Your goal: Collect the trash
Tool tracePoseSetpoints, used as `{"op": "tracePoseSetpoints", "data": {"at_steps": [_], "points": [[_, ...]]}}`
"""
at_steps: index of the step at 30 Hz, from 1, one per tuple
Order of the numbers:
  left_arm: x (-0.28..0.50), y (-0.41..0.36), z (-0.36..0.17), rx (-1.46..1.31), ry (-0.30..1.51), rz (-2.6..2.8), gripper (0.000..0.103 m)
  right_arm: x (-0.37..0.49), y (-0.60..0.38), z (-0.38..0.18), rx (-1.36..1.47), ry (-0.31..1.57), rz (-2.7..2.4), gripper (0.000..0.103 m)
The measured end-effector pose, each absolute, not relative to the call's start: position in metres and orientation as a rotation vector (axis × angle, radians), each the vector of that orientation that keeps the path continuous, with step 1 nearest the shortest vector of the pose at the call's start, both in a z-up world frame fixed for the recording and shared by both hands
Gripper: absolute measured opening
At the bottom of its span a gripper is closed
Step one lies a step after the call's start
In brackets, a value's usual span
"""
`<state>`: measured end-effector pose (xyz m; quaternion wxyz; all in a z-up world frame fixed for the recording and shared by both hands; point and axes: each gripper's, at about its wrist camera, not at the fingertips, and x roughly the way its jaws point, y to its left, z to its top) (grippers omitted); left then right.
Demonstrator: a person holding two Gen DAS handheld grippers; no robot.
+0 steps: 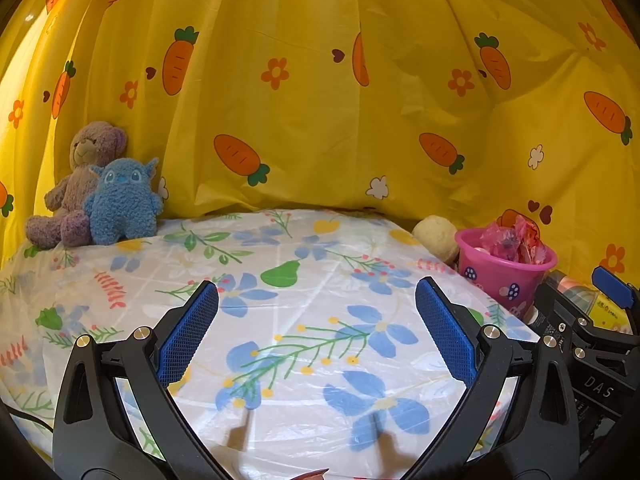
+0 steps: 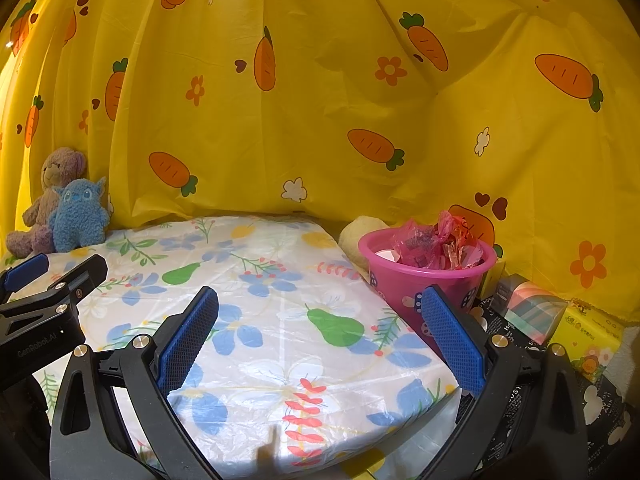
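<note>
A pink bucket [image 1: 505, 272] [image 2: 427, 280] stands at the table's right edge, with crumpled pink and red wrappers [image 1: 514, 242] [image 2: 438, 245] piled inside it. My left gripper [image 1: 316, 296] hovers open over the floral tablecloth [image 1: 280, 320], nothing between its blue pads. My right gripper [image 2: 320, 304] is also open and empty, its right finger [image 2: 452, 344] in front of the bucket's lower side. Each gripper shows in the other's view: the right one [image 1: 580, 320] at the far right, the left one [image 2: 52, 292] at the far left.
A brown teddy bear [image 1: 80, 176] [image 2: 52, 196] and a blue plush [image 1: 124, 204] [image 2: 80, 216] sit at the back left. A cream ball [image 1: 437, 236] [image 2: 362, 232] lies behind the bucket. Boxes and packets [image 2: 560, 328] lie to its right. A yellow carrot-print curtain [image 1: 320, 100] hangs behind.
</note>
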<state>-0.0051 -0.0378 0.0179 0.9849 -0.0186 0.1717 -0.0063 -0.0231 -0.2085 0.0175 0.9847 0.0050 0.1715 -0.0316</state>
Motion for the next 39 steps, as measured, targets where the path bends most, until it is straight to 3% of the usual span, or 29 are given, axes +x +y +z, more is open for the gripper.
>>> {"op": "tracePoseSetpoints", "data": {"at_steps": [39], "points": [[-0.0012,-0.0393,0.0137,-0.035,0.357,-0.017,0.097,-0.0225,-0.2095,0.0163,0.017,0.344,-0.065,0.098]]}}
